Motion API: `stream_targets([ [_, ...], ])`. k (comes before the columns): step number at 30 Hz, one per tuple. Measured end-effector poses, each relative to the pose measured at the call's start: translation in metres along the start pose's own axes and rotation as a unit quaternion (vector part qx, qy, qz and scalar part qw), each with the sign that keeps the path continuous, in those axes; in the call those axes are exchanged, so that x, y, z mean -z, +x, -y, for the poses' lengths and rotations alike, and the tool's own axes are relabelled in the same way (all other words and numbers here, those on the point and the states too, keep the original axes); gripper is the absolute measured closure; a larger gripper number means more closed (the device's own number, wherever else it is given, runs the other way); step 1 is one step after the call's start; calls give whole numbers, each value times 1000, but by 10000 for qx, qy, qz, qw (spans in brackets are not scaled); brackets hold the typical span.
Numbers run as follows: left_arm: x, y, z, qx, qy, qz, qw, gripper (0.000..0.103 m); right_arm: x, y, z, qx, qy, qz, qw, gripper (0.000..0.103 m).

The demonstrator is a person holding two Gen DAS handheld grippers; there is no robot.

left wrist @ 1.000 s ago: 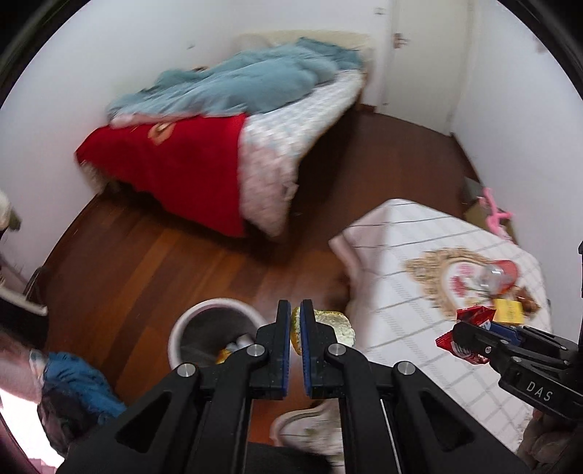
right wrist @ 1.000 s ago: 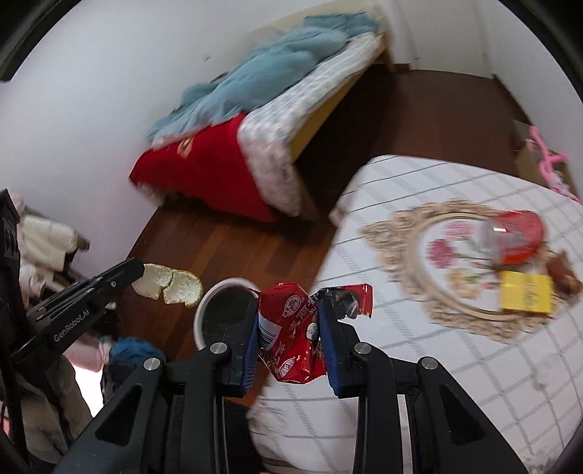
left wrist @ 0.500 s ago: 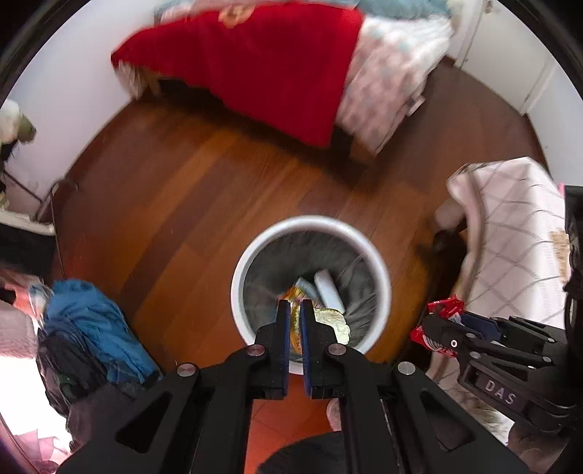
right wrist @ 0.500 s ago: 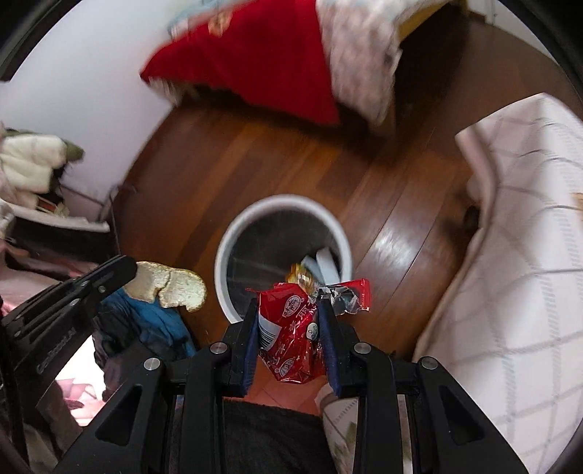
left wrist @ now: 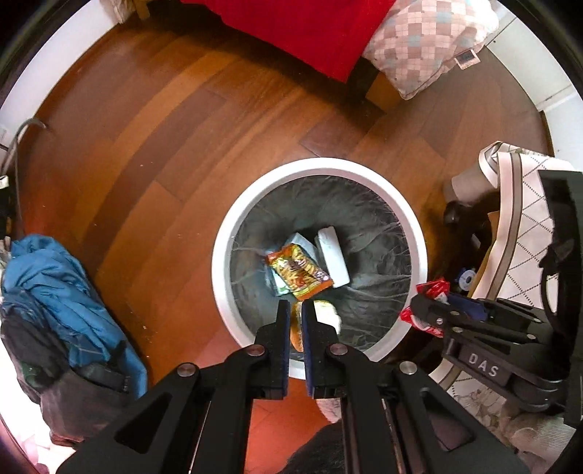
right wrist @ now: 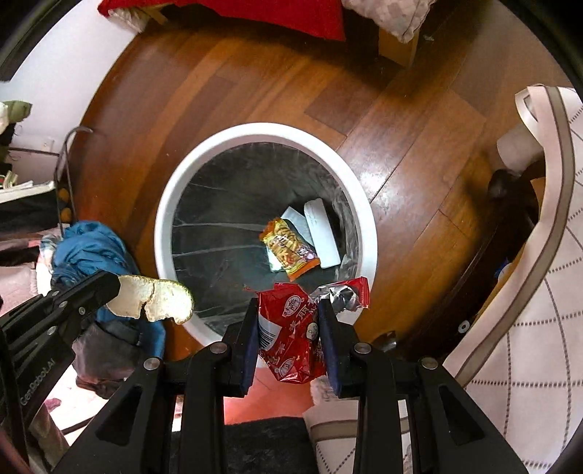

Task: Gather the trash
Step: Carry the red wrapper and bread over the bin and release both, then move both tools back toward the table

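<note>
The red wrapper (right wrist: 291, 335) sits clamped between the pads of the right tool (right wrist: 288, 328), crumpled, its long axis running along the fingers toward the bin, a torn silvery flap (right wrist: 344, 293) sticking out to the right at the tip. It carries white print in characters too crumpled to read. It hangs just over the near rim of the white bin (right wrist: 182, 182).

Over to the left tool (left wrist: 295, 321): its jaws are pinched nearly together on a pale, cracked piece of bread or rind (right wrist: 153, 299). From the right wrist view it juts sideways out of the fingertips, long axis pointing at the bin's rim, with one crack across its middle. The tool's arm reads "GenRobot.AI"; the right tool's side, seen from the left wrist, reads "DAS".

Down inside the bin, on the dark liner, three items: one orange-and-yellow snack packet (left wrist: 300, 271) lying diagonally on top, one white box (left wrist: 333, 257) beside it, one pale flat pack (left wrist: 304, 242) underneath.

On the wooden floor (left wrist: 182, 146), a blue garment (left wrist: 65, 291) heaps left of the bin. A quilted cloth (right wrist: 539, 291) drapes over the desk at right. One red blanket (left wrist: 302, 29) hangs off the bed at the top.
</note>
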State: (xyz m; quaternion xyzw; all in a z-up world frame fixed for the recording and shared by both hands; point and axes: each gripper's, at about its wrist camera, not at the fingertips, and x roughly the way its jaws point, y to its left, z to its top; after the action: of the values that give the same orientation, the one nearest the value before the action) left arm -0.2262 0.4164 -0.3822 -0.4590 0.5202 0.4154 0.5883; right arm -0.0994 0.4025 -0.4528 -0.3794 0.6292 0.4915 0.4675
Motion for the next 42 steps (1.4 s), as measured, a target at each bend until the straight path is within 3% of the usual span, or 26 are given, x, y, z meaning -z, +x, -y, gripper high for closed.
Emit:
stream_targets([
  [5, -4, 1, -3, 135, -101, -82, 9998, 95, -7, 1, 2, 42, -59, -107, 9999, 67],
  [7, -4, -1, -3, 138, -126, -35, 9998, 95, -6, -1, 2, 23, -69, -112, 9999, 53],
  [8, -4, -2, -3, 102, -114, -14, 9999, 93, -6, -3, 3, 55, -56, -105, 9999, 49],
  [9, -4, -3, -4, 71, -109, -1, 9999, 87, -6, -6, 3, 81, -47, -97, 9999, 40],
  [10, -2, -5, -5, 60, -128, 30, 9999, 62, -7, -8, 4, 112, -51, -77, 9999, 33],
  [11, -3, -7, -6, 53, -140, 69, 9999, 22, -6, -11, 4, 150, -59, -43, 9999, 32],
  [12, -2, -9, -7, 33, -141, 127, 9998, 10, -4, -14, 4, 224, -88, -14, 9997, 32],
  [13, 0, -14, -8, 1, -150, 210, 9997, 8, -3, -17, 5, 283, -103, -9, 9995, 30],
  [17, 6, -21, -9, -156, -139, 290, 9994, 7, 4, -30, 5, 444, -171, 35, 9989, 16],
  [20, 12, -29, -7, -263, -84, 379, 9989, 6, 10, -38, 4, 478, -240, 31, 9986, 1],
  [30, 35, -69, -8, -359, -38, 780, 9963, 3, 37, -73, -9, 676, -524, 258, 9960, 0],
  [42, 68, -117, 0, -346, -6, 1146, 9928, 3, 76, -129, -23, 513, -590, 737, 9942, 0],
])
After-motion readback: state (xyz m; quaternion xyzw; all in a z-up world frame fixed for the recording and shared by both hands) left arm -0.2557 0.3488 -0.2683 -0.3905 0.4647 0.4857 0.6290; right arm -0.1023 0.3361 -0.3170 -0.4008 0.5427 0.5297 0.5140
